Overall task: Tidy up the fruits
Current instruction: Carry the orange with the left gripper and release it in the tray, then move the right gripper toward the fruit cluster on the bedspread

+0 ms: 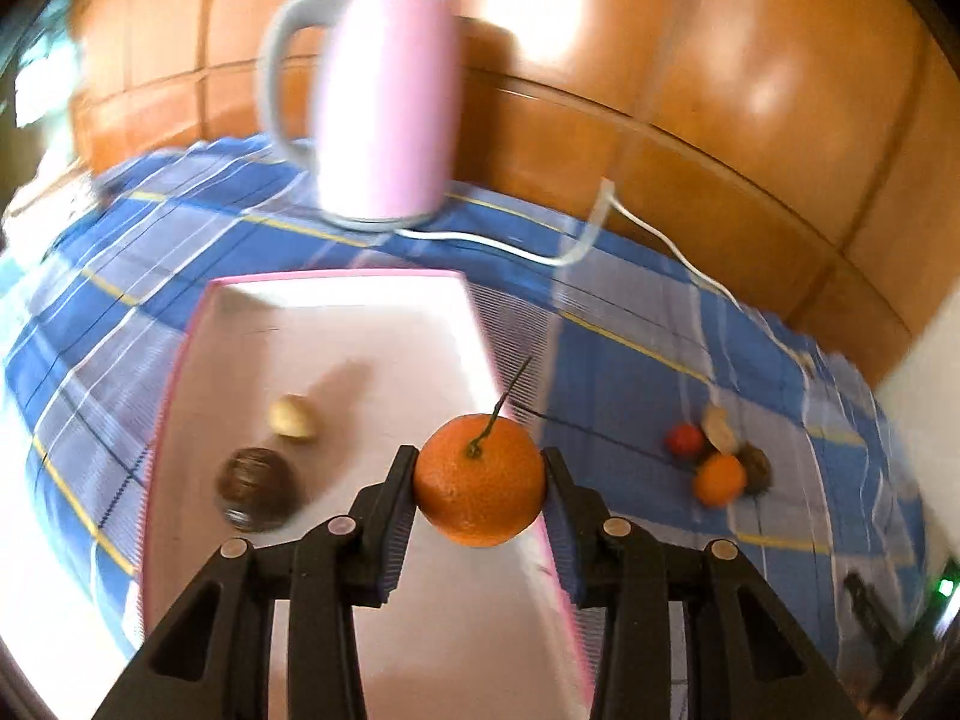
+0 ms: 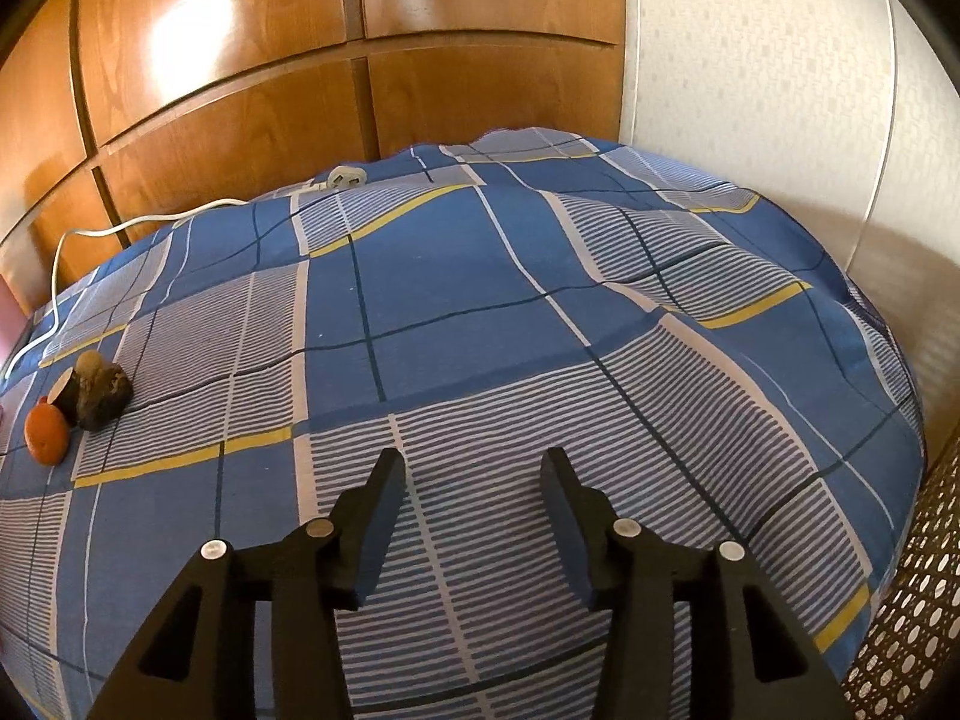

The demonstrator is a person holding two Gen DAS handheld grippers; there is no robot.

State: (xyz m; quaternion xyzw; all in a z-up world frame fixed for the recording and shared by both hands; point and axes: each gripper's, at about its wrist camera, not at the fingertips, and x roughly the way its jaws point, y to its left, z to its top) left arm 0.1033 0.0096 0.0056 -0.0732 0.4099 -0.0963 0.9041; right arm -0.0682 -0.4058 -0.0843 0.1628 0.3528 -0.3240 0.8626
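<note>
Left claw (image 1: 480, 480) clenched on an orange (image 1: 479, 479), one pad on each side, stem pointing up toward 12 o'clock. Orange hangs over the near right edge of the pink tray (image 1: 372, 324); can't tell if it touches the rim. In the tray, at 9 o'clock from the orange: a dark brown round fruit (image 1: 257, 489), and just beyond it at about 10 o'clock a small yellowish fruit (image 1: 292, 417), the two close but apart. Pink kettle (image 1: 384, 108) stands at 12 o'clock past the tray, blurred, white cord (image 1: 576, 240) trailing right from its base. Everything sits on a worktop under a blue plaid cloth (image 1: 630, 372). At 3 o'clock from the orange, well apart from the tray, a small pile on the cloth: second orange (image 1: 719, 479), red fruit (image 1: 685, 439), tan piece (image 1: 720, 429), dark piece (image 1: 755, 468), all bunched together. Right claw (image 2: 473, 465) released, jaws apart with nothing between them, hovering over bare cloth (image 2: 480, 300). Same pile shows in the right view at 9 o'clock: orange (image 2: 47, 433), dark lumps (image 2: 99, 396) touching it. Cord (image 2: 120, 228) ends in a plug (image 2: 345, 178) at the cloth's far edge, 11 o'clock. Wood panels (image 2: 240, 60) behind.
</note>
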